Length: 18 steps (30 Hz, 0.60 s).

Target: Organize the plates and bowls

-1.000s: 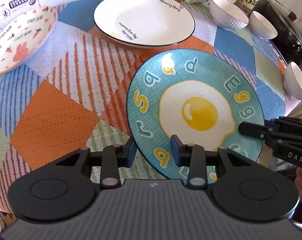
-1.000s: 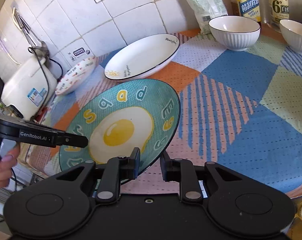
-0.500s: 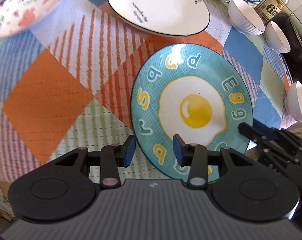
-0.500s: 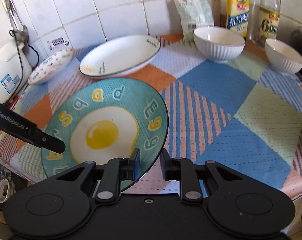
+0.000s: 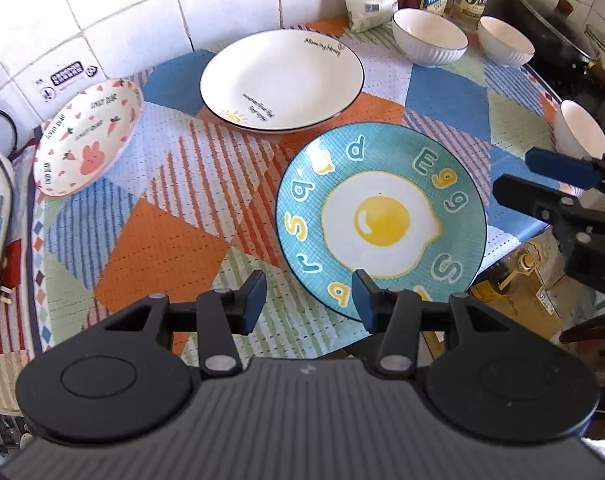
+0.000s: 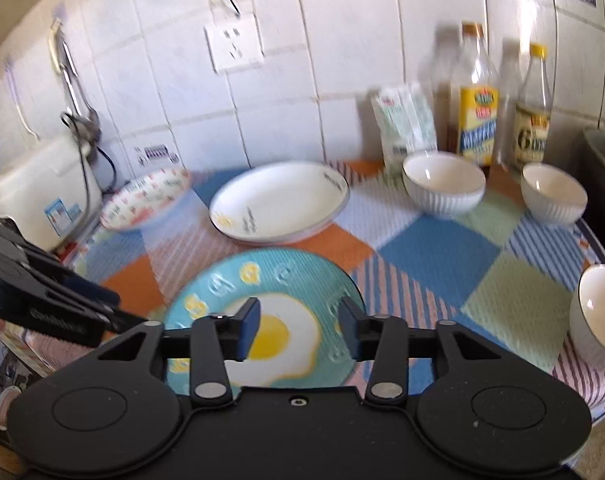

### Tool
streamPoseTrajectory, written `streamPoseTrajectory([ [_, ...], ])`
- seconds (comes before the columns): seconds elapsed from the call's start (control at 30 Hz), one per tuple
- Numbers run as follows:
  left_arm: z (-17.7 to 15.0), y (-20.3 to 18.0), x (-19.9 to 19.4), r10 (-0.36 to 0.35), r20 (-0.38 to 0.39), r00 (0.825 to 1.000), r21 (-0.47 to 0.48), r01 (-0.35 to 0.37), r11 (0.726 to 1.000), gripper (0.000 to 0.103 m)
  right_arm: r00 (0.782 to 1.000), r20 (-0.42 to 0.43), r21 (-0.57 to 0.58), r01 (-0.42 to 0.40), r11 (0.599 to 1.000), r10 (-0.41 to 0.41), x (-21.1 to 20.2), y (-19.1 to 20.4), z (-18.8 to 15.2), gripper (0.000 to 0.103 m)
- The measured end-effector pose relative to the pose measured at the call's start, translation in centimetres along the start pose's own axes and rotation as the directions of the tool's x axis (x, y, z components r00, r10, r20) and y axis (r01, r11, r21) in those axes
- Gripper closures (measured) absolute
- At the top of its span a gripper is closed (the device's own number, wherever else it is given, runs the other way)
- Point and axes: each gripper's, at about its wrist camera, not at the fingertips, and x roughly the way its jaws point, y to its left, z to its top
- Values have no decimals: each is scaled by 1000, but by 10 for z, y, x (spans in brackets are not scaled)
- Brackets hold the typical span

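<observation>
A teal plate with a fried-egg picture point(image 5: 380, 220) lies at the table's near edge, also in the right wrist view point(image 6: 270, 320). My left gripper point(image 5: 308, 298) is open and empty at its near left rim. My right gripper point(image 6: 298, 326) is open and empty above the plate; it also shows in the left wrist view point(image 5: 542, 184). A large white plate point(image 5: 282, 80) lies behind. A pink bunny-print plate point(image 5: 88, 136) lies at the far left. Three white bowls stand at the back point(image 5: 430, 36), point(image 5: 506, 40) and at the right edge point(image 5: 582, 136).
Oil and vinegar bottles point(image 6: 478, 100) and a white bag point(image 6: 404, 124) stand against the tiled wall. A white rice cooker point(image 6: 42, 192) sits at the left. A dark pot point(image 5: 550, 36) sits at the far right. The checked tablecloth point(image 5: 154, 240) covers the table.
Both grippers have opened wider, let go of the teal plate and pulled back and up. The plate now lies flat on the cloth.
</observation>
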Motion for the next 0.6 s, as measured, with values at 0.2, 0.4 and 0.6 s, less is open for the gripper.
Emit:
streamPoseTrajectory([
  [0.2, 0, 9, -23, 29, 13, 999, -16, -29, 999, 48, 998, 60, -28, -26, 999, 28, -15, 15, 10, 41],
  [0.4, 10, 20, -25, 33, 28, 999, -19, -32, 999, 43, 997, 64, -58, -28, 998, 31, -9, 19, 22, 30],
  [0.6, 35, 41, -12, 21, 42, 999, -47, -19, 999, 39, 993, 49, -17, -106, 994, 107, 19, 9, 39, 29],
])
